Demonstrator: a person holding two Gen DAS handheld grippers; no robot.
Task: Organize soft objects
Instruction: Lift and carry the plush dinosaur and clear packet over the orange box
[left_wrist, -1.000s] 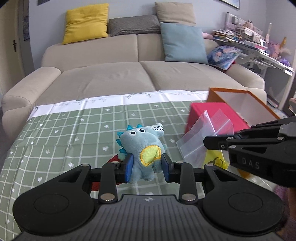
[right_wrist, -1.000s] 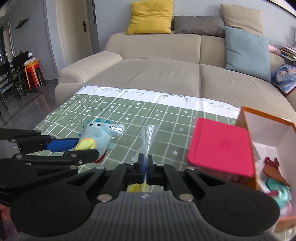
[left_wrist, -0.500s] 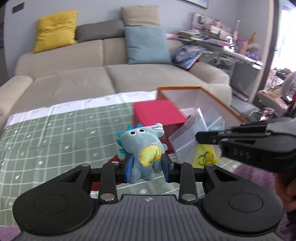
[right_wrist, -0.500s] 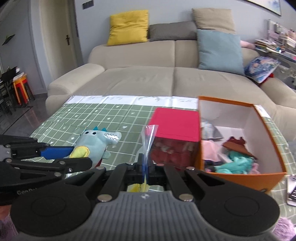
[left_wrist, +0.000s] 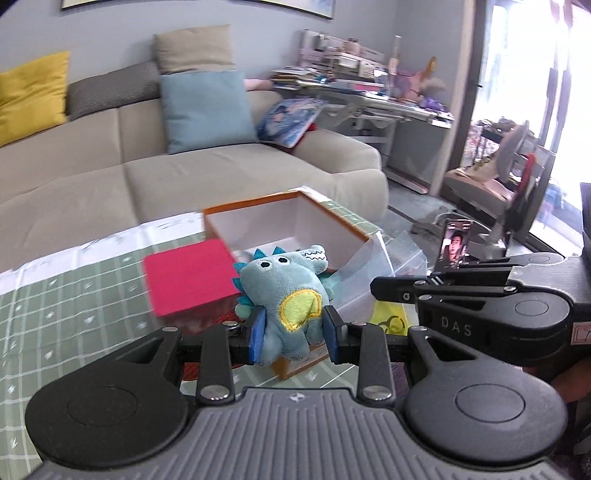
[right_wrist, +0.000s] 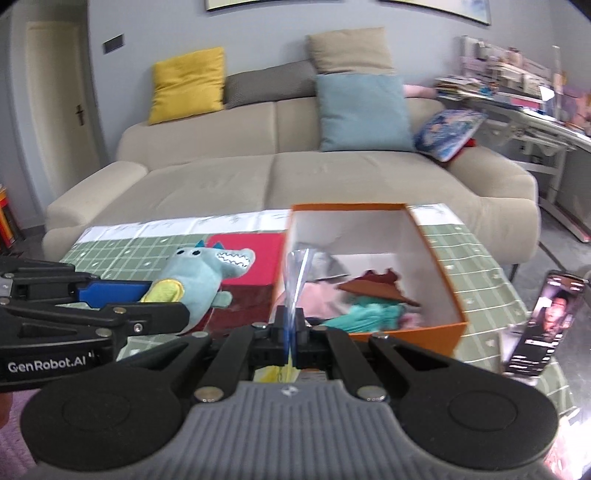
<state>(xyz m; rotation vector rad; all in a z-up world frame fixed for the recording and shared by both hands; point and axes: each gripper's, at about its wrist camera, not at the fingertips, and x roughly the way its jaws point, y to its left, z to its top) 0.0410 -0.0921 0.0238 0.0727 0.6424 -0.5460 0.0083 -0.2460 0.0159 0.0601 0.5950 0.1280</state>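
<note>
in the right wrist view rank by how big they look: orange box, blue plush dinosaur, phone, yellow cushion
1. orange box
2. blue plush dinosaur
3. yellow cushion and phone: look alike in size; the cushion is much farther away, so unranked

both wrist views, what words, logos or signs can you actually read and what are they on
"DAS" on the side of the right gripper, left wrist view.
"GenRobot.AI" on the side of the left gripper, right wrist view.
Biohazard sign, no words, on the yellow patch of the clear plastic bag.
Phone screen: text too small and blurred to read.
Books and papers on the desk: too blurred to read.
</note>
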